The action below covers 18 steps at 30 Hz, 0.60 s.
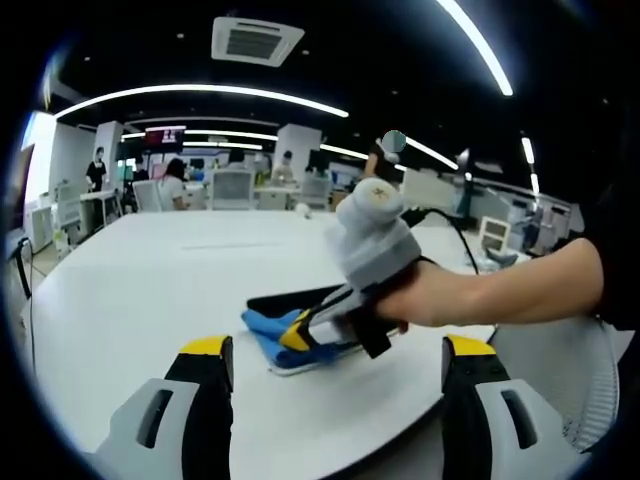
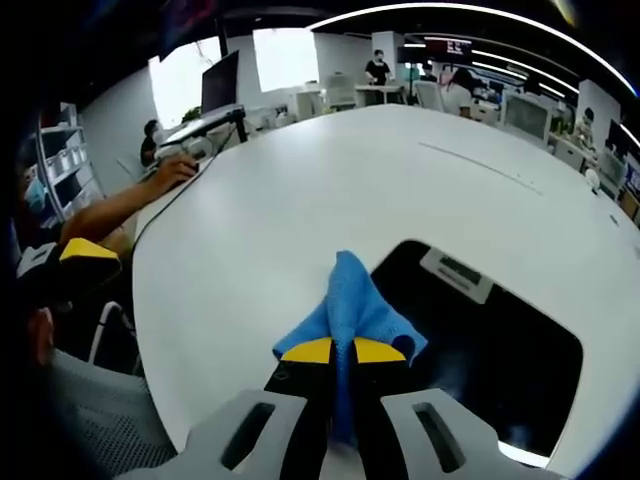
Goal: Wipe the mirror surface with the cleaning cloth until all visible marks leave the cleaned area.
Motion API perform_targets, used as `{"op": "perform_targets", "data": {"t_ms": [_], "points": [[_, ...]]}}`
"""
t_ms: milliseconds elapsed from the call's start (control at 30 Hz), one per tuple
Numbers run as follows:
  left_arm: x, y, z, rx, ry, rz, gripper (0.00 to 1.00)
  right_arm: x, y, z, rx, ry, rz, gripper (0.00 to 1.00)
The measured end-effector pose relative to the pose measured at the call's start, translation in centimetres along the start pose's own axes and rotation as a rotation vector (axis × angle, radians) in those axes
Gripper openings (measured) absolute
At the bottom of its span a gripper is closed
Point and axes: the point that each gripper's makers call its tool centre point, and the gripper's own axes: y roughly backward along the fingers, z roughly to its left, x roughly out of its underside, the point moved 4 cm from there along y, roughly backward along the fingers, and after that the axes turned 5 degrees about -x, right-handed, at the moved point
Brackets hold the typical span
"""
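Observation:
A dark mirror (image 2: 490, 350) lies flat on the white table (image 2: 300, 190), with a pale rectangular tag (image 2: 455, 272) near its far edge. My right gripper (image 2: 343, 350) is shut on a blue cleaning cloth (image 2: 355, 295), which rests at the mirror's near left edge. In the left gripper view, a hand (image 1: 430, 295) holds that right gripper (image 1: 297, 330) down on the blue cloth (image 1: 262, 335) and the mirror (image 1: 290, 298). My left gripper (image 1: 338, 350) hangs open over the table's near edge, nothing between its jaws. Its yellow tip (image 2: 88, 255) shows at the left of the right gripper view.
The round white table (image 1: 160, 280) has wide bare room beyond the mirror. A mesh chair (image 1: 560, 370) stands at the table's edge. A person's arm (image 2: 120, 205) rests at a desk to the left. Desks, monitors and several people fill the office behind.

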Motion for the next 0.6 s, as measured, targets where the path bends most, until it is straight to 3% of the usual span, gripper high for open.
{"op": "perform_targets", "data": {"t_ms": [600], "points": [[0.1, 0.0, 0.0, -0.002, 0.000, 0.009, 0.86, -1.7, -1.2, -2.5, 0.015, -0.036, -0.011, 0.00]]}}
